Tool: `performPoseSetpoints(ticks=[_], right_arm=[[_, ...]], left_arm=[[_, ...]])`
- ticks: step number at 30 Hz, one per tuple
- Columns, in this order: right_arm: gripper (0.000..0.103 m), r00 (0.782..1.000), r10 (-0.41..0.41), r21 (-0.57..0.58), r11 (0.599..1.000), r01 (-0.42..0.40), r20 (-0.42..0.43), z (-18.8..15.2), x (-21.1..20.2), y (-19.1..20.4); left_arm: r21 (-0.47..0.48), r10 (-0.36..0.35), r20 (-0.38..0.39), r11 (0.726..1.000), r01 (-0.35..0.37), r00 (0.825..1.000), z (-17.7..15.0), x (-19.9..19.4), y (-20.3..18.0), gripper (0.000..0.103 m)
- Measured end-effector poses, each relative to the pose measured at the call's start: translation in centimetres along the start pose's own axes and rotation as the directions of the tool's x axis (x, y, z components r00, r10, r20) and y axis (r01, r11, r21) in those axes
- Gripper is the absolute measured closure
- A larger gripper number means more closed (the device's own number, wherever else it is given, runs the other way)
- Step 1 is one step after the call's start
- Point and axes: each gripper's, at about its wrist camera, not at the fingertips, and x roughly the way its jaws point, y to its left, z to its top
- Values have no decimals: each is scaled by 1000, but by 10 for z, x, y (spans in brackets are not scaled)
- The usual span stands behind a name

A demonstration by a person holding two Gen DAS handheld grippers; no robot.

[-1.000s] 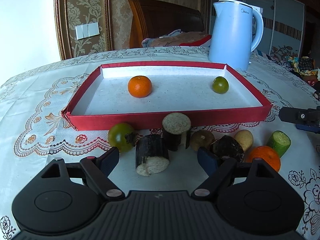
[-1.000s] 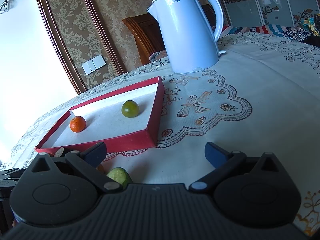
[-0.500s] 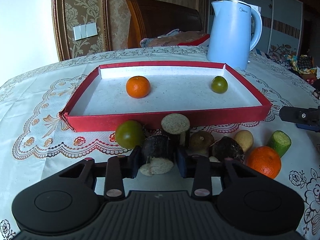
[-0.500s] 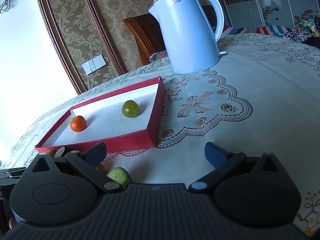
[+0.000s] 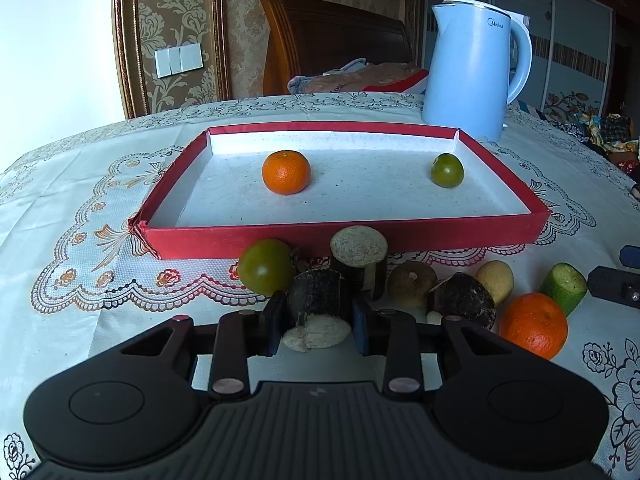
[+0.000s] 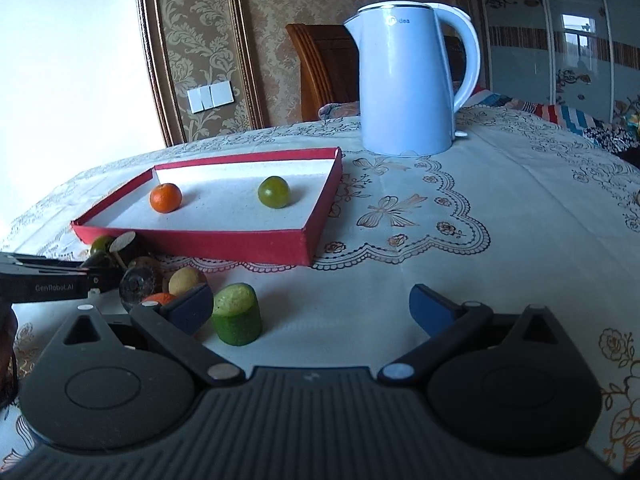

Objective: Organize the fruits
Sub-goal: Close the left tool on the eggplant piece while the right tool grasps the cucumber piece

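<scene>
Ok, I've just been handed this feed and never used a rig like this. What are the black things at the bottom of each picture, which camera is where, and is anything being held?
Those black shapes are two hand-held grippers; a person carries one in each hand, and each has a camera looking forward along its fingers.

In the left wrist view, the left gripper has just closed on a dark cut chunk with a pale end, which sits between its pads.

In the right wrist view, the right gripper is open and holds nothing; a green cut piece stands just ahead of it.

On the tablecloth lies a red tray with an orange and a green fruit inside. More pieces sit in front of the tray, and a pale blue kettle stands behind it.
</scene>
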Motion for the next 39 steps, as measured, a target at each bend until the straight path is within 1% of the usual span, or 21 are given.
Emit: performPoseSetpoints(ticks=[4,9,11,13,14,16,17,18,19,22,29,33,37,39], right_arm=[[0,1000,4,-73,997,-6,-28,0,4,13],[0,998,-16,-168,986,6,-57,-2,10,29],[0,998,-36,-193,981,26,-51,-2,11,33],[3,998,-40,-205,978,31,-42,-1,11,35],[7,998,-41,-211,977,31,-45,1,13,37],[10,996,-56,-223,974,41,-64,2,19,40],[14,995,-57,-230,972,37,-81,2,22,41],[21,994,-53,-237,971,28,-97,2,25,42],[23,993,-45,-242,970,18,-108,2,27,43],[24,994,-48,-256,967,21,-101,1,27,46],[31,994,-38,-259,966,11,-101,3,29,47],[42,994,-12,-260,966,-16,-106,3,30,48],[49,994,0,-267,963,-29,-106,2,29,49],[59,994,14,-274,961,-43,-107,2,28,50]], left_arm=[[2,1,-1,1000,-1,1000,0,0,0,70],[3,1,0,1000,-1,1000,0,1,0,70],[3,1,-1,1000,-1,1000,0,1,0,70],[3,2,-1,1000,-2,1000,0,1,-1,70],[4,2,-1,1000,-2,1000,0,1,-1,70],[4,2,-1,1000,-2,1000,0,1,0,70],[4,2,-1,1000,-2,1000,0,1,0,70],[4,2,-1,1000,-2,1000,0,1,-1,70],[4,2,-1,1000,-2,1000,0,1,-1,70],[5,2,-1,1000,-2,1000,0,1,0,70],[5,2,-1,1000,-2,1000,0,1,-1,70],[4,2,-1,1000,-2,1000,0,1,-1,70],[4,2,-1,1000,-2,1000,0,1,-1,70],[5,2,-1,1000,-2,1000,0,1,-1,70]])
